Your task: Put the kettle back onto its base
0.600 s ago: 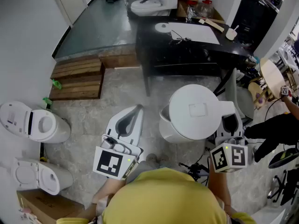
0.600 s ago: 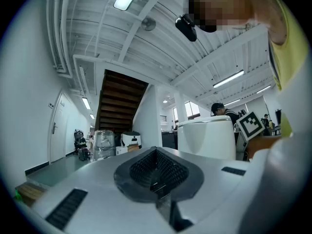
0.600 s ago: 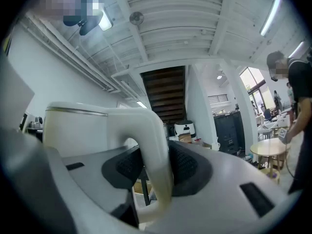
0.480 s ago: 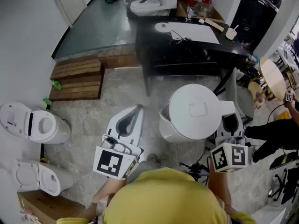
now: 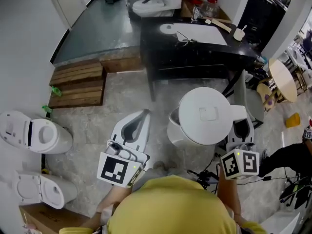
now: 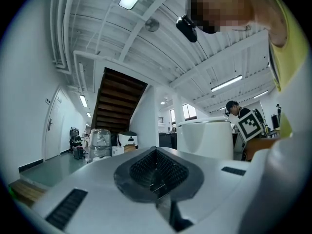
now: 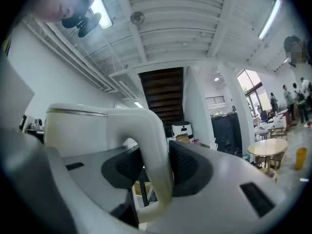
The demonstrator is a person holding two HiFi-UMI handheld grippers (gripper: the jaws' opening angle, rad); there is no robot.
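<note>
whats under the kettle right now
Only grey floor shows around the kettle, which the right tool holds up by its handle. The kettle's body covers whatever lies straight below it. No base shows beneath it.

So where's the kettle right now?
Head view, right of centre: the kettle is gripped in the right tool, above the floor, short of the black table.

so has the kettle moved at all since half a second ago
No, the kettle hangs just below the black table's near edge as before; only the view shifted slightly.
</note>
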